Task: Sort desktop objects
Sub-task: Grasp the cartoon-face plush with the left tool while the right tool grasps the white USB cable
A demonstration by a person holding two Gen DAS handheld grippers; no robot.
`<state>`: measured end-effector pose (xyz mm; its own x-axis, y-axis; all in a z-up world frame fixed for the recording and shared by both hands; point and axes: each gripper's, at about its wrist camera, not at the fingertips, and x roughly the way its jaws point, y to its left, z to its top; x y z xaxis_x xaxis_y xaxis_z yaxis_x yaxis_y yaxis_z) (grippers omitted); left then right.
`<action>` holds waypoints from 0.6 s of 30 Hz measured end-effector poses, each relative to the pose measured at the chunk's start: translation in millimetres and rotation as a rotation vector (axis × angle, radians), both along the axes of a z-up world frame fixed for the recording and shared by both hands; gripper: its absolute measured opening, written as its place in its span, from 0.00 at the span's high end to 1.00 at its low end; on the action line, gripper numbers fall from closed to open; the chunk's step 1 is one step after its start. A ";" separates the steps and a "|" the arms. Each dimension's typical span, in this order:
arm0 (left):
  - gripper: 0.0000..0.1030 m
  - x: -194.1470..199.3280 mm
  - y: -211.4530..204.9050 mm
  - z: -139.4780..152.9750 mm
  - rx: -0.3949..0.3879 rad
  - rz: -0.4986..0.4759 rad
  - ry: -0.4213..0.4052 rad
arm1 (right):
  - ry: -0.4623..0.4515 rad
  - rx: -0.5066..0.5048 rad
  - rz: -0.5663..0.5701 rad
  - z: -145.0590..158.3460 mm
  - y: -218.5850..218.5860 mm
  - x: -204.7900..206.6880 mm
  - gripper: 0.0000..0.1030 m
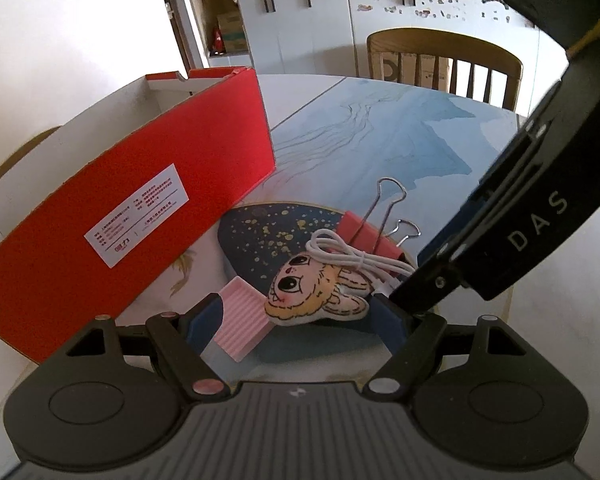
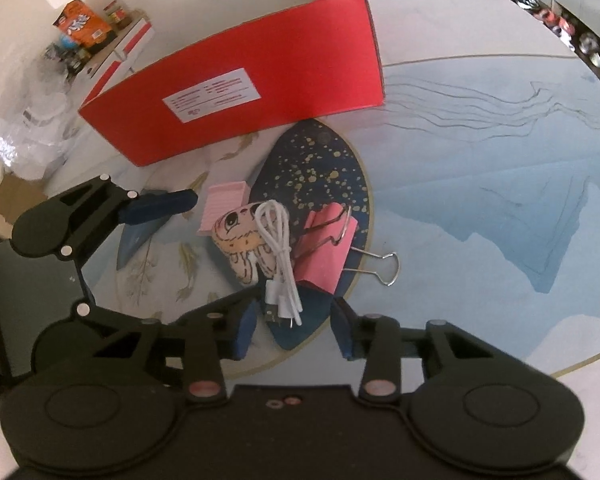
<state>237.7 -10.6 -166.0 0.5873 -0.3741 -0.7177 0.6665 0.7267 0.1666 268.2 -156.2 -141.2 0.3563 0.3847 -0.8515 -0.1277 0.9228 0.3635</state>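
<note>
A small pile lies on the dark gold-speckled patch of the table mat (image 2: 320,168). It holds a ribbed pink block (image 2: 222,206), a flat plush face toy (image 2: 240,240), a coiled white cable (image 2: 278,248) and a big pink binder clip (image 2: 324,252). My right gripper (image 2: 296,330) is open, with the cable's plug ends between its tips and neither pad pressing. My left gripper (image 1: 298,320) is open in front of the plush toy (image 1: 316,292) and the pink block (image 1: 242,316). One of its fingers (image 2: 160,202) ends just beside the block.
An open red cardboard box (image 1: 140,208) stands behind and left of the pile, its inside white. A wooden chair (image 1: 444,64) sits at the far table edge. Snack packets and plastic wrap (image 2: 40,92) crowd the left side. The blue part of the mat stretches right.
</note>
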 end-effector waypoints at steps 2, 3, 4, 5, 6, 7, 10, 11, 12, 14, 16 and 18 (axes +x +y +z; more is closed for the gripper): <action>0.22 3.2 0.2 -0.6 -0.008 0.002 0.009 | 0.014 0.012 -0.013 -2.2 -1.3 2.3 0.61; 0.23 4.5 0.3 -1.3 -0.011 0.004 0.014 | 0.016 0.013 -0.017 -2.9 -1.5 3.2 0.62; 0.24 5.4 0.5 -1.8 -0.012 0.005 0.019 | 0.017 0.012 -0.018 -3.6 -1.3 3.8 0.62; 0.24 6.5 0.9 -2.3 -0.016 0.006 0.026 | 0.017 0.011 -0.018 -4.2 -0.5 4.2 0.63; 0.26 7.3 1.2 -2.5 -0.022 0.005 0.035 | 0.017 0.012 -0.018 -4.7 -0.1 4.4 0.67; 0.29 8.4 2.0 -2.8 -0.035 -0.001 0.052 | 0.018 0.017 -0.017 -5.1 0.0 4.6 0.71; 0.44 8.8 -0.3 -3.4 -0.047 -0.018 0.079 | 0.023 0.027 -0.025 -6.8 0.1 6.8 0.79; 0.45 8.5 -1.6 -3.8 -0.048 -0.025 0.082 | 0.024 0.030 -0.028 -7.0 -0.3 7.5 0.82; 0.45 8.2 -3.0 -4.1 -0.045 -0.026 0.080 | 0.025 0.035 -0.031 -7.1 -0.8 8.1 0.83; 0.46 7.8 -4.1 -3.8 -0.043 -0.027 0.080 | 0.023 0.038 -0.029 -7.3 -1.0 8.4 0.85; 0.46 7.6 -3.7 -3.6 -0.047 -0.026 0.088 | 0.018 0.038 -0.023 -7.0 -1.1 7.8 0.88; 0.47 6.8 -2.4 -2.7 -0.055 -0.024 0.097 | 0.014 0.038 -0.024 -6.8 -1.4 7.7 0.89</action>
